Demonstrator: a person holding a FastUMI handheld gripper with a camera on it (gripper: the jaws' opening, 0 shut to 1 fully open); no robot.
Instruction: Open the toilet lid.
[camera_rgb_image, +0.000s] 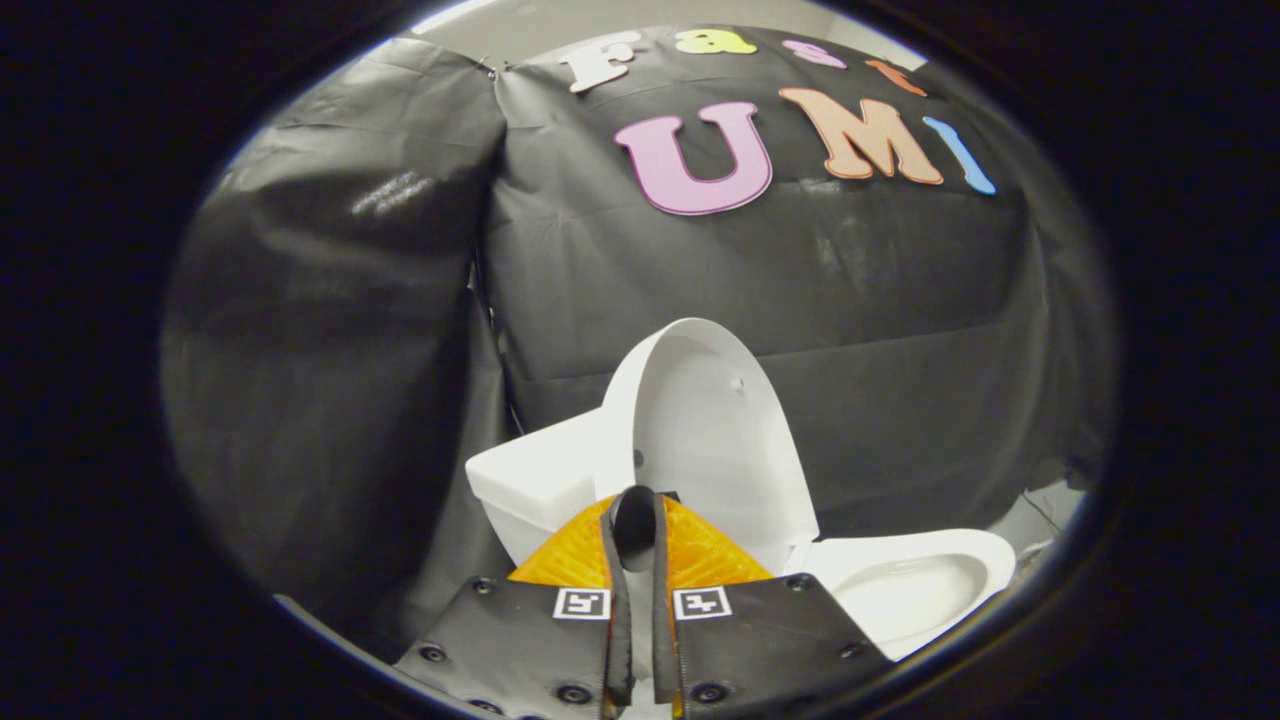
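Note:
The white toilet lid (715, 430) stands raised and nearly upright, its inner face turned toward me, leaning back by the white tank (530, 480). To the right of the lid, the seat and bowl (925, 580) lie uncovered. My gripper (635, 515) is just in front of the lid's lower left part. Its fingers are drawn together with only a thin slit between them, and I see nothing held there. Whether the fingertips touch the lid I cannot tell.
Black cloth walls (330, 380) stand close behind and to the left of the toilet, meeting in a corner behind the tank. A strip of pale floor (1045, 515) shows to the right of the bowl.

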